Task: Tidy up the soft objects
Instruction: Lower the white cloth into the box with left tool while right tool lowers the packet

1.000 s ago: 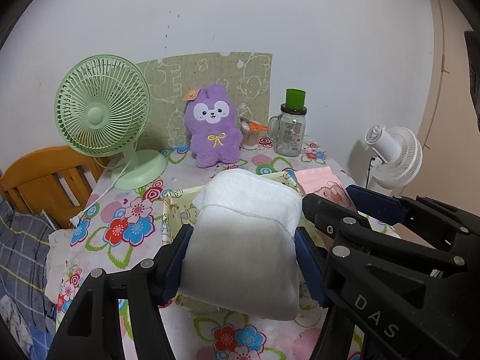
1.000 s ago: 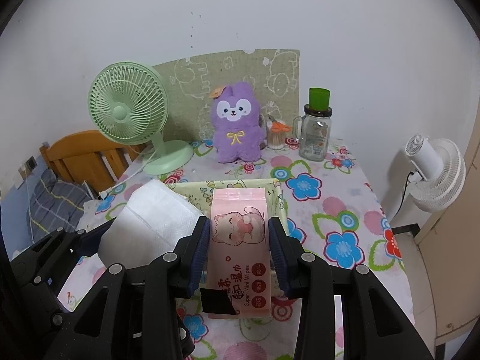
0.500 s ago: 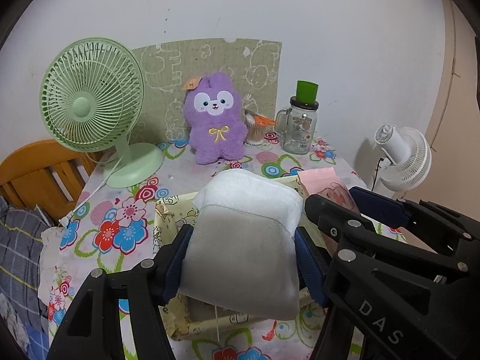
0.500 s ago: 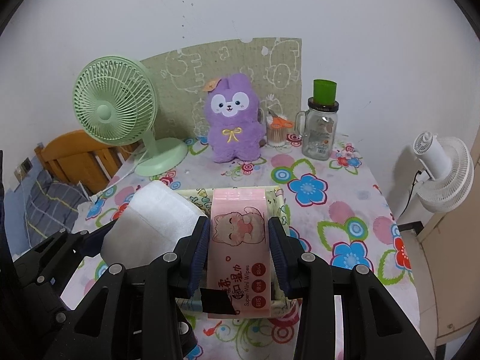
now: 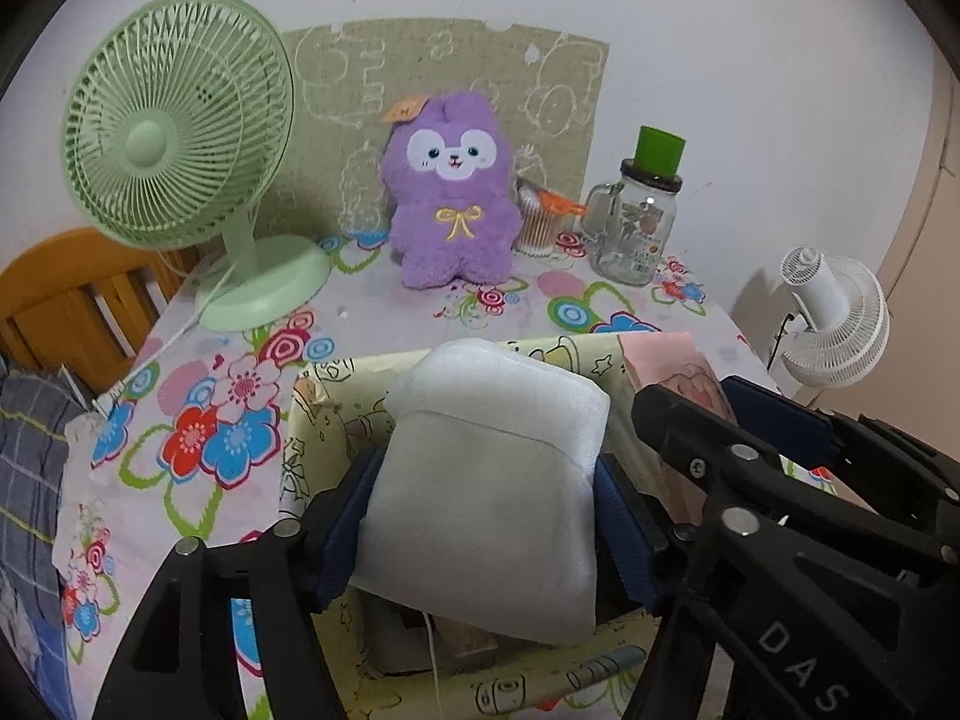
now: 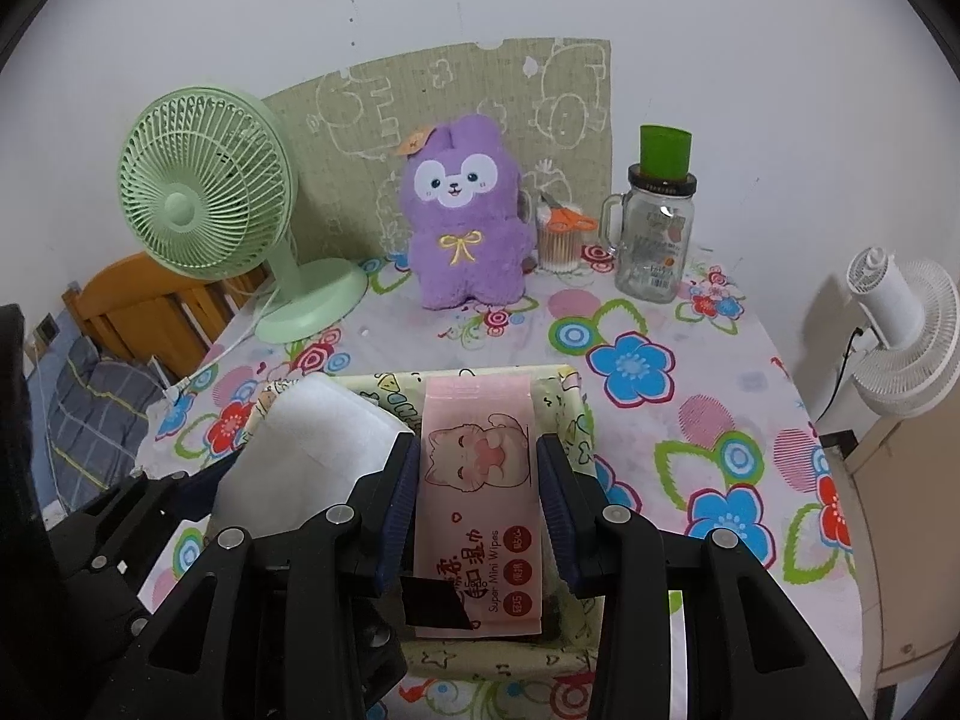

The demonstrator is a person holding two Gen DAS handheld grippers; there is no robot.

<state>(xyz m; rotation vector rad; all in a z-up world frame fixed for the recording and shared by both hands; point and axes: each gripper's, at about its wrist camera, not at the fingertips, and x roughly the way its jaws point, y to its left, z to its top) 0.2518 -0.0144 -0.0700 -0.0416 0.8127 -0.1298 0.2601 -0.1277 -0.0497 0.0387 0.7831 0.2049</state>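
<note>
A white soft pack [image 5: 498, 414] sits between the blue pads of my left gripper [image 5: 486, 471], low over the yellow cartoon-print fabric basket [image 5: 318, 420]. The jaws are opening, and the pads still touch the pack's sides. My right gripper [image 6: 478, 450] is shut on a pink pack of mini wipes [image 6: 480, 516], held upright inside the same basket [image 6: 573, 420], to the right of the white pack [image 6: 318, 438]. A purple plush toy [image 6: 462, 228] stands at the back of the table against a green mat.
A green desk fan [image 6: 204, 192] stands at the back left with its cord trailing off the table. A glass jar with a green lid [image 6: 657, 240] and a cup of cotton swabs with orange scissors [image 6: 561, 240] stand at the back right. A white fan [image 6: 900, 330] stands beyond the right edge, and wooden furniture [image 6: 138, 306] lies on the left.
Both grippers have moved forward and down with their packs, which now sit low in the basket. The left jaws stand slightly wider than before.
</note>
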